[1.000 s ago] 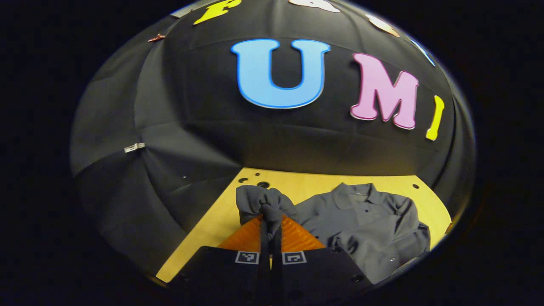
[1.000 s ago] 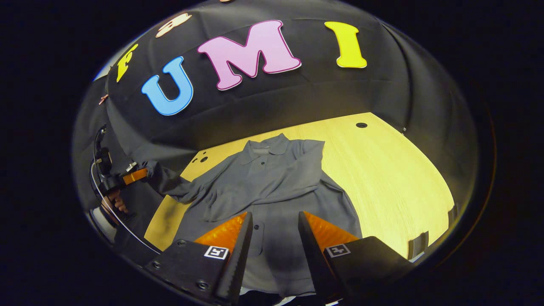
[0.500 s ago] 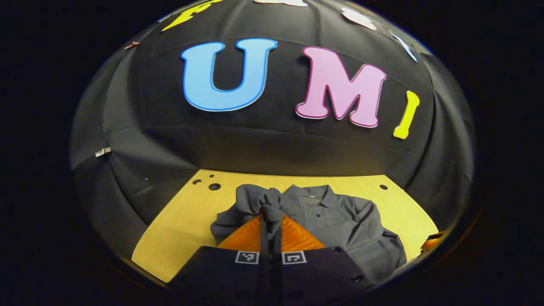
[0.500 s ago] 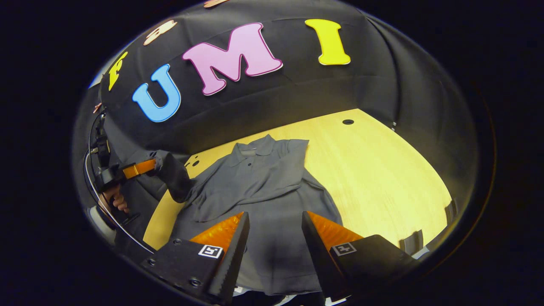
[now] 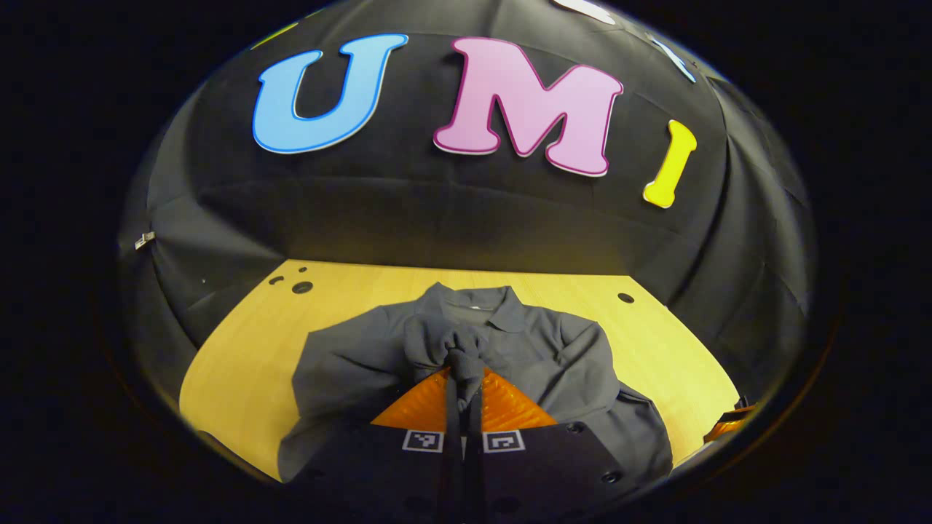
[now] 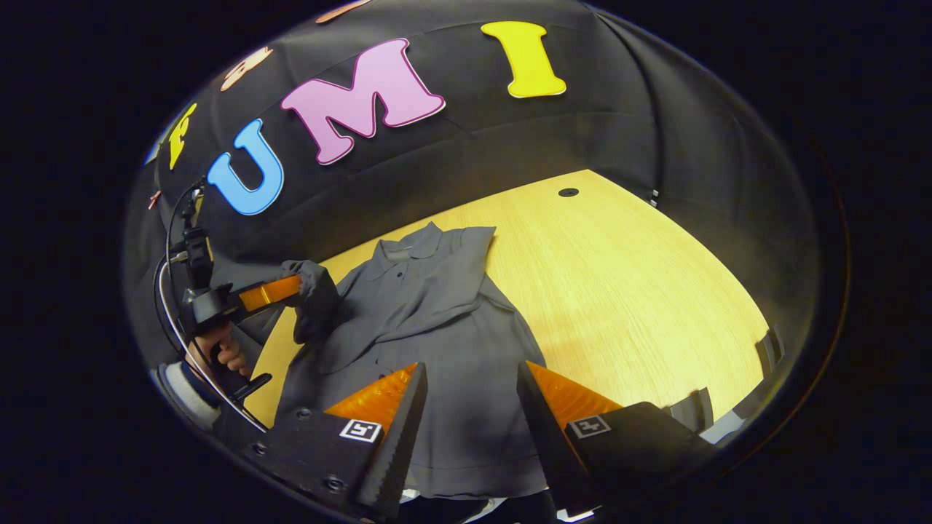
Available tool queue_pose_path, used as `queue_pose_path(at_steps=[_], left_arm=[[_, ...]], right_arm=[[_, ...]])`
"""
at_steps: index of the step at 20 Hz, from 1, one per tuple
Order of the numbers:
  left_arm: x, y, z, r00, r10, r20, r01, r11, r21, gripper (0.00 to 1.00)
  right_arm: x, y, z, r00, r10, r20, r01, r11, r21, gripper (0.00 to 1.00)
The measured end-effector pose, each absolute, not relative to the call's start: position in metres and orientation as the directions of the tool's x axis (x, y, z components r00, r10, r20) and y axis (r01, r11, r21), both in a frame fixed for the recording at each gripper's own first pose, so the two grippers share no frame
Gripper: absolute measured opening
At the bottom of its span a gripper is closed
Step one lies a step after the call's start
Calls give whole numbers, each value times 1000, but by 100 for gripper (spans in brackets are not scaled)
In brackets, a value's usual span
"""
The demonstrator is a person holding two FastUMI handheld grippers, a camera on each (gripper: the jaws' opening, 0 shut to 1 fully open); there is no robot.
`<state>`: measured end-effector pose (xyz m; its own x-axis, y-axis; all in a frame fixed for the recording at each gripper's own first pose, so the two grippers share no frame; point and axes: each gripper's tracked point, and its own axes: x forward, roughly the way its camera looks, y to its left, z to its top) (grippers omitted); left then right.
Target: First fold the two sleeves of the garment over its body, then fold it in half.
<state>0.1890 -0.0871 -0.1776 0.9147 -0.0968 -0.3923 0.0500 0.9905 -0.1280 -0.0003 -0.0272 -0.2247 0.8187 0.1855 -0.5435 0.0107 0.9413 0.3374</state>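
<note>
Now the shirt (image 6: 451, 349) lies flat on the desk (image 6: 641, 291), one sleeve (image 6: 466, 280) already across its body; my left gripper (image 5: 464, 375) clenches the other cuff (image 5: 448, 346) above the chest. Next I'd lower and release it. My right gripper (image 6: 466, 404) hangs released over the hem.

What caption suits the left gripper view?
Left gripper, shut on a grey shirt's sleeve, carries it above the shirt body.

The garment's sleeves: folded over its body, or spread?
One sleeve lies folded across the body; the other sleeve is bunched in the shut left gripper, not yet laid.
</note>
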Motion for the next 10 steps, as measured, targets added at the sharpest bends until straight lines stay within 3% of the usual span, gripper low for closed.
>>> queue_pose_path(at_steps=[8,10], left_arm=[[205,-154,-242,847,-158,-508,96,985,-146,10],[203,-174,-257,814,-214,-540,134,974,-184,19]], right_arm=[[2,-62,-249,789,186,-586,30,940,339,78],[5,-70,-253,784,187,-591,31,940,338,78]])
